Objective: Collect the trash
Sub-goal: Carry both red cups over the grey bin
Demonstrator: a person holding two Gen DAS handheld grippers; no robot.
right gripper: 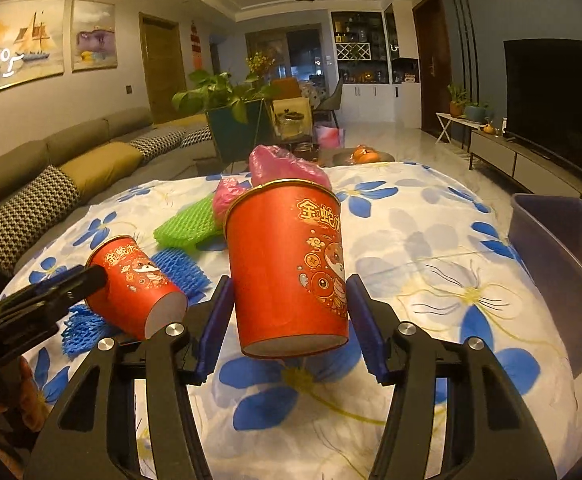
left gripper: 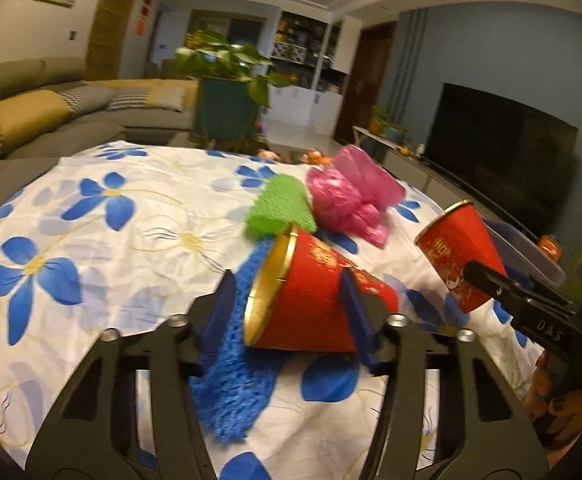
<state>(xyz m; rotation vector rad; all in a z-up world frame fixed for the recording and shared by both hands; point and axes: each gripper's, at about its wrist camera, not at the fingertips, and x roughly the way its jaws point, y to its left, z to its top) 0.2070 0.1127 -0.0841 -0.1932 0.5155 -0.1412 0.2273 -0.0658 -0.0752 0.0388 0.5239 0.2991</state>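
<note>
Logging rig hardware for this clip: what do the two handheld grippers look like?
Both match: the left gripper and right gripper have black skeletal frames with cut-out windows, silver round pivot bolts and dark blue finger pads. Seen from the left wrist, the right gripper's side bears white letters "DAS".

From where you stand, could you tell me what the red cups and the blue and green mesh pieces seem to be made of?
Red cups: likely coated paper, with a printed, slightly glossy wall and gold rim. Blue mesh and green mesh: probably soft foam netting, matte, with an open lattice.
</note>
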